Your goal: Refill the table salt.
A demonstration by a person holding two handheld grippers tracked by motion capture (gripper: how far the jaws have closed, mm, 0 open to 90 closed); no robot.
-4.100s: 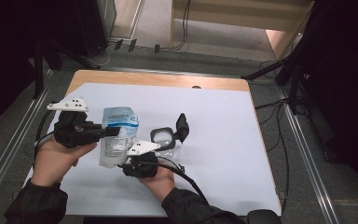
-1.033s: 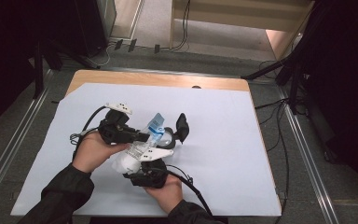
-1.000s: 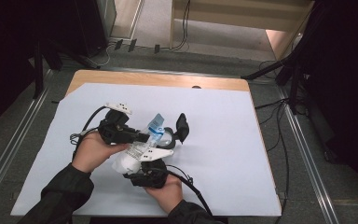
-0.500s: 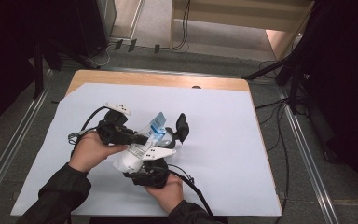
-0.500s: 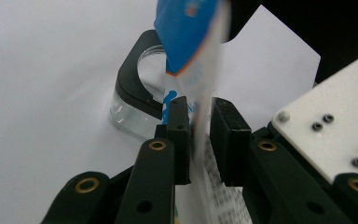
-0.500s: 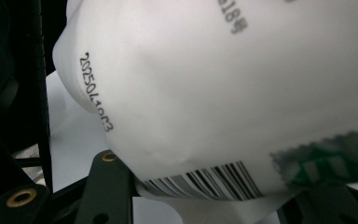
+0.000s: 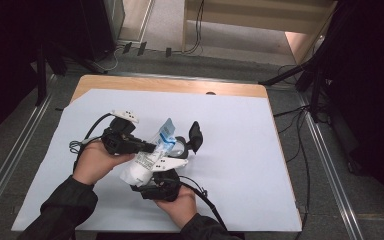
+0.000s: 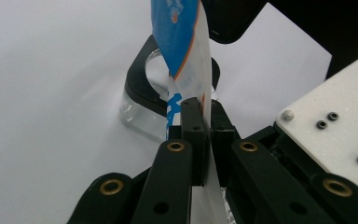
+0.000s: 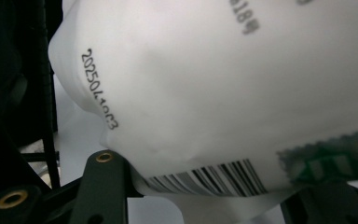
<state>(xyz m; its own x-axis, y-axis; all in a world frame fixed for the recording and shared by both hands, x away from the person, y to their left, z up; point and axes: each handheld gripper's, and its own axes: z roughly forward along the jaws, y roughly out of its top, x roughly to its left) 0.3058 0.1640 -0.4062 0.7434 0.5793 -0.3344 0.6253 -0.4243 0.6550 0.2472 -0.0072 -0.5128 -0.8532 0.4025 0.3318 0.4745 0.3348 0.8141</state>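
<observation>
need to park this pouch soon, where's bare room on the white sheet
Bare white paper sheet lies right of the black-rimmed clear glass container, out to the sheet's right edge, and behind it toward the wooden table strip. Crowded where the white and blue plastic pouch is.

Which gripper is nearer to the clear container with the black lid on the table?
Left. The left gripper, shut on the pouch's upper part, sits just beside the container. The right gripper holds the pouch's lower end, closer to the person.
</observation>
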